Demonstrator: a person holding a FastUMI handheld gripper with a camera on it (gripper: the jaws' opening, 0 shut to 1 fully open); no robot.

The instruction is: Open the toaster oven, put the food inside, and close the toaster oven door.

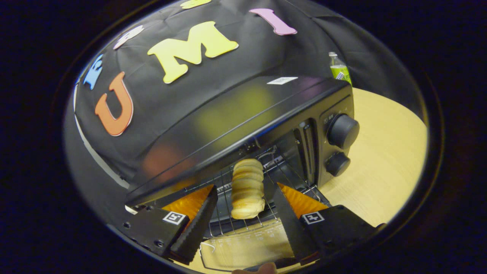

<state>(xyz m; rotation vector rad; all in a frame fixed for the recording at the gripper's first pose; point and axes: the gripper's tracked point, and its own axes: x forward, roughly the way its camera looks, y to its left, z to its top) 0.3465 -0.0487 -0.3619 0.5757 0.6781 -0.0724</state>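
Nearest the camera, the gripper [243,224] has its two fingers spread wide, gripping nothing; neither finger [198,220] touches the food. Between the fingers, just past their tips, lies the pale golden ridged bread roll [247,188], a spiral-shaped pastry resting lengthwise on the wire rack [228,222] at the mouth of the oven. It points from 6 o'clock, at the front edge of the rack, toward 12 o'clock, into the cavity. A clear gap shows on either side of the roll, with bare rack bars between it and each finger.

Below the roll, toward 6 o'clock, the glass oven door [243,247] is dropped open and lies roughly flat, reflecting the light wood. At the very bottom of the view, beneath the door, a fingertip [262,268] of the person holding the tool shows.

Around the rack stands the glossy black toaster oven [236,114], tilted in the view, its top carrying a small white sticker [282,80]. From the roll, at about 2 o'clock, are two round black control knobs [342,131], one above the other on the front panel.

Under it all is the light wooden surface [384,152]. Far off at 1 o'clock, beyond the oven's back corner, stands a clear plastic bottle with a green label [339,70], upright against the black cloth wall.
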